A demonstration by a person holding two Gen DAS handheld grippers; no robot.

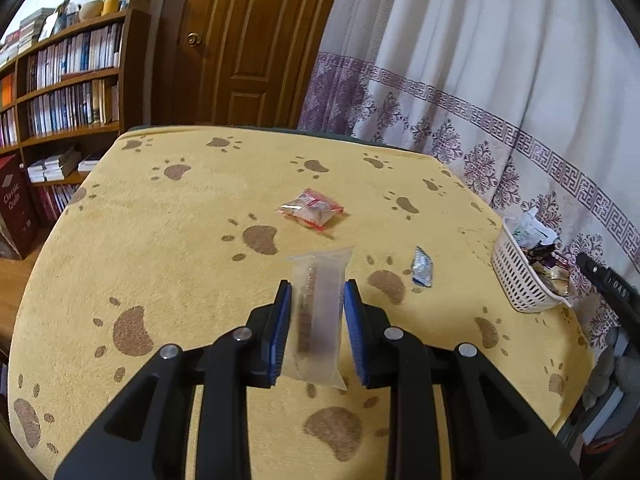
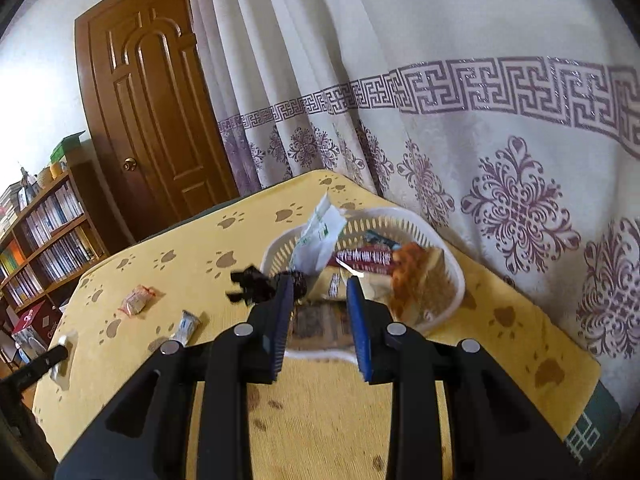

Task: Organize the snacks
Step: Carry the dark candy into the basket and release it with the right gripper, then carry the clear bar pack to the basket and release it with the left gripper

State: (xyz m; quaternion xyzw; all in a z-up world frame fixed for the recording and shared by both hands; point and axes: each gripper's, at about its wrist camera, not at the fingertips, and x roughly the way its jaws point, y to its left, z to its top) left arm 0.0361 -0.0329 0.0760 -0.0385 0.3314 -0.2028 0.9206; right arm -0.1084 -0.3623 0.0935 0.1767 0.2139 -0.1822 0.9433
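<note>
Over table, L gripper (image 1: 316,292) is straddling clear snack pack (image 1: 318,316) w/ pads parted (pre-pinch), R gripper (image 2: 320,284) hanging open above basket (image 2: 452,268).

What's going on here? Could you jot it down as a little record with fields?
surface: yellow paw-print cloth
left tongs: open around a clear packet, pads not visibly pressing it
right tongs: open above the white basket; a dark wrapper sits at their left pad
basket: already holds several snacks
loose on cloth: red packet, silver-blue packet
</note>
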